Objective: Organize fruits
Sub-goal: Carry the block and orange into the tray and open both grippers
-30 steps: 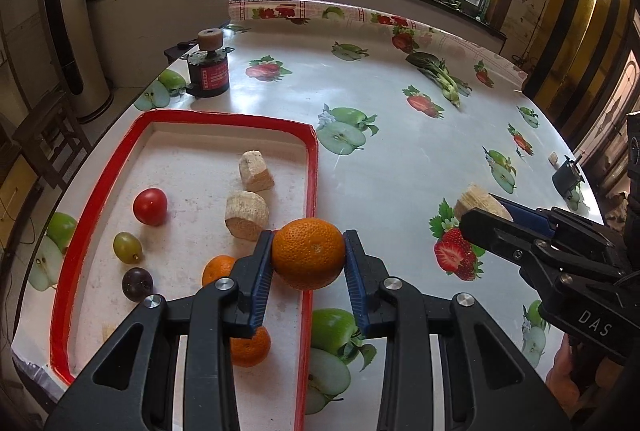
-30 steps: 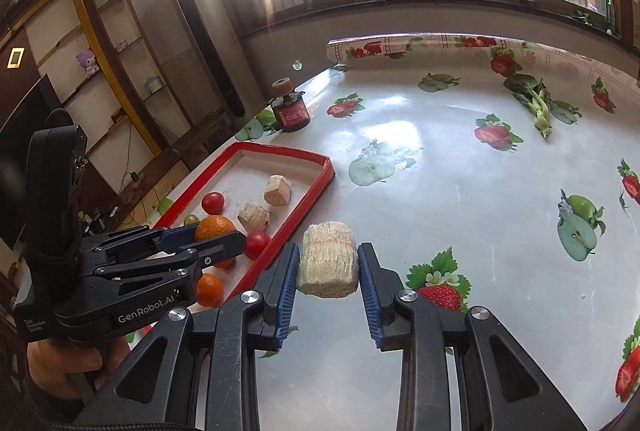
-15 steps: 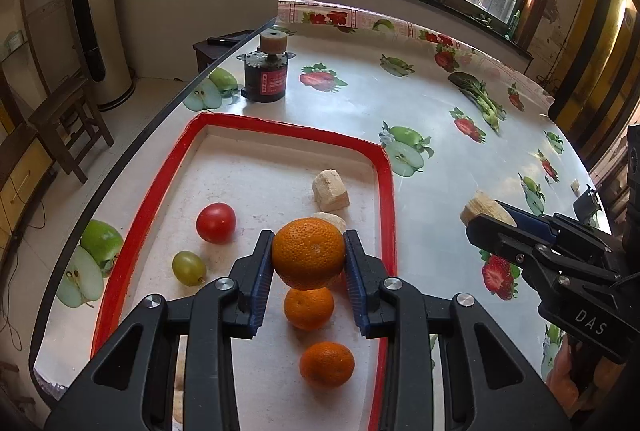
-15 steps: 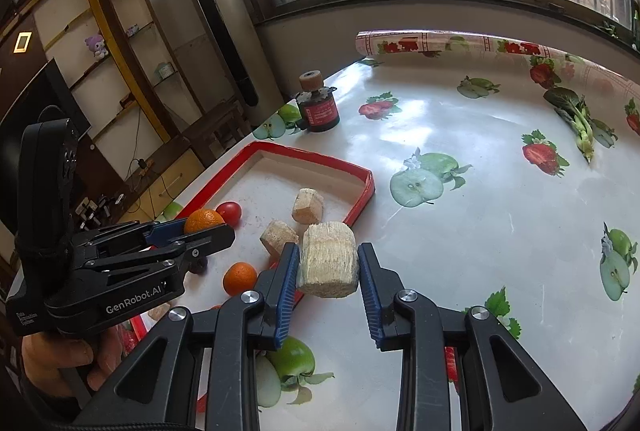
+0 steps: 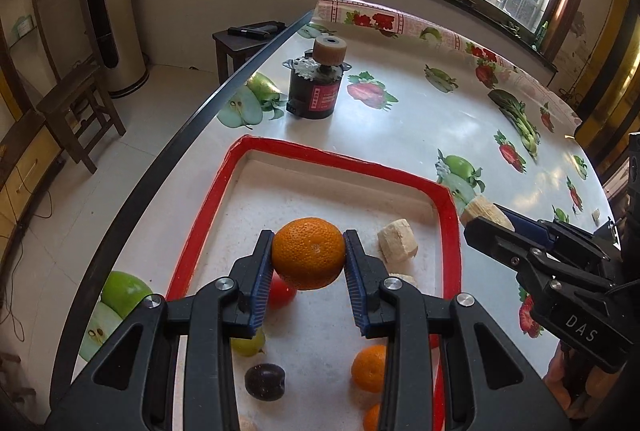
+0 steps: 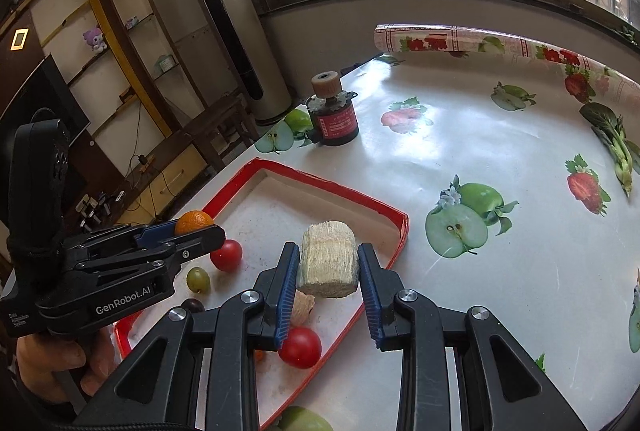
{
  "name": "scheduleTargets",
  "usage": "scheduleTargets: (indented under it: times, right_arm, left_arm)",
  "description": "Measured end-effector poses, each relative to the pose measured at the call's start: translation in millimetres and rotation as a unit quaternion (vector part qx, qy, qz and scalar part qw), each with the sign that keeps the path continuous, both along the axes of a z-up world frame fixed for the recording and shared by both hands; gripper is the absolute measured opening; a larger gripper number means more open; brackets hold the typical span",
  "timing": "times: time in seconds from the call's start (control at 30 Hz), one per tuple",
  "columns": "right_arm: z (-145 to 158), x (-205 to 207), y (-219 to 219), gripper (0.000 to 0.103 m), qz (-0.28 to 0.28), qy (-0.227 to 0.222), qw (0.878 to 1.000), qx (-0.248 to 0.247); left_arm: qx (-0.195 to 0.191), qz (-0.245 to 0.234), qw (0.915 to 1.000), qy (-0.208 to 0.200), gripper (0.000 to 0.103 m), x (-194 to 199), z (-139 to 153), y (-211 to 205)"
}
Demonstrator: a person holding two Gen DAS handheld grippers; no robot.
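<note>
The left gripper [image 5: 308,255] squeezes an orange [image 5: 308,253] above the red tray [image 5: 340,162]. The right gripper [image 6: 327,260] squeezes a pale chunk [image 6: 328,258] over it. Tomatoes, grapes, oranges lie below; a dark jar [image 5: 316,87] stands on the bench [image 5: 420,135].

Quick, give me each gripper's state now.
Left gripper: closed on an orange, held over the red tray.
Right gripper: closed on a pale fibrous chunk.
</note>
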State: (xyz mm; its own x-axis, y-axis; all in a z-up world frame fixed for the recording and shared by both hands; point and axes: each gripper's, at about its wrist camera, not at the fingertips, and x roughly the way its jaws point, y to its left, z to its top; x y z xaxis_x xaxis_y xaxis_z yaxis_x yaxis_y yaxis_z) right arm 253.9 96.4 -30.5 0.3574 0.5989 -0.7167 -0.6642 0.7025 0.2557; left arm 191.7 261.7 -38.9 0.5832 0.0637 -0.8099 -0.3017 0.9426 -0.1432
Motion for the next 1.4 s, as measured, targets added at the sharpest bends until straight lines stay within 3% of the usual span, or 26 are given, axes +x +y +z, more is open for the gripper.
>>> scheduleTargets:
  times: [0.27,0.67,1.0,1.13,1.4]
  right_arm:
    - [-24,25,23,0.03,-0.005,0.012,1.0,-0.022]
    - [-50,36,25,0.03,-0.005,0.029,0.999,-0.033]
    - [-49,34,27,0.033,-0.001,0.025,0.999,-0.037]
    - [-48,33,26,0.034,0.0,0.027,0.999,-0.036]
    - [-33,19,15,0.047,0.007,0.004,0.999,-0.032]
  left_arm:
    - [-0.005,0.0,0.9994,0.035,0.031,37,-27,9]
    - [-0.008,0.004,0.9987,0.051,0.031,41,-46,14]
    - [0.006,0.005,0.9982,0.06,0.033,42,-49,10]
    - [0.015,0.004,0.9975,0.069,0.045,42,-50,6]
    - [0.014,0.014,0.9976,0.066,0.046,21,-43,9]
